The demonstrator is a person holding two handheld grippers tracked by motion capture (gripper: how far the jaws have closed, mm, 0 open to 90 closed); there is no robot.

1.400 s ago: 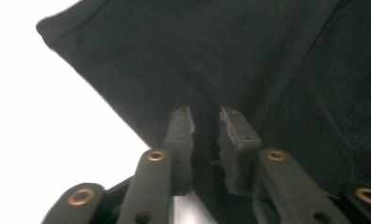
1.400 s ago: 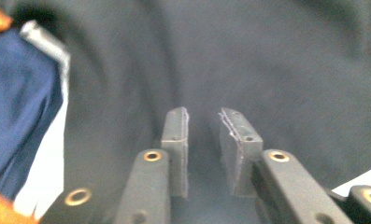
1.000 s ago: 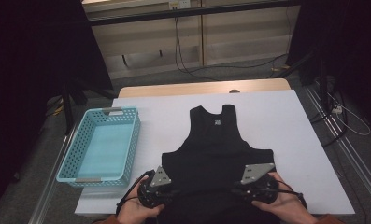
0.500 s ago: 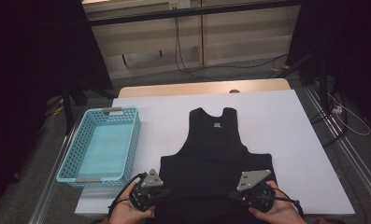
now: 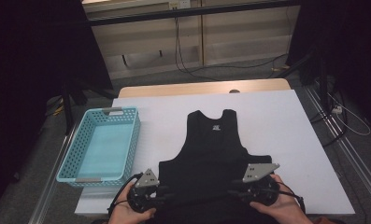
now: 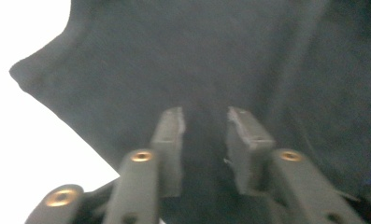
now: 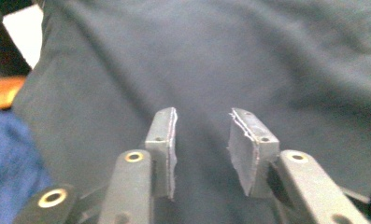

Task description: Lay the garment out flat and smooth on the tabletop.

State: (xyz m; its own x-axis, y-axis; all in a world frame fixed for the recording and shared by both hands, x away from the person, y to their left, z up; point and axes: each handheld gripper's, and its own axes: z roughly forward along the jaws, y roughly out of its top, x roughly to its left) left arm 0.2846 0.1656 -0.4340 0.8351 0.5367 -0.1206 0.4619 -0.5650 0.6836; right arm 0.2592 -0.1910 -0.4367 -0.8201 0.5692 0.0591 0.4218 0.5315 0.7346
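Lying flat on the white table [image 5: 286, 121], the black sleeveless top [image 5: 214, 144] has its neck toward the far edge and its hem at the near edge, where both grippers meet it. Compared with the frame half a second back, the hands sit in much the same spot at the hem, and the top's upper half has not shifted. The jaws of both grippers have just been opening after a brief closing. The left gripper [image 6: 204, 122] now has its two pads parted with a clear gap, dark cloth lying beneath and between them but not pinched. The right gripper [image 7: 203, 122] stands the same way, pads apart over the fabric, gripping nothing.

From the high view, the left gripper [image 5: 167, 198] and right gripper [image 5: 232, 192] point inward at each other along the hem, and a light blue basket [image 5: 127, 135] sits just left of the top. The left gripper view adds a corner of the garment against bare white table; the right gripper view adds blue cloth and an orange patch at its left edge, too blurred to identify.

The hem itself is hard to make out in the high view, black on black beneath the hands.
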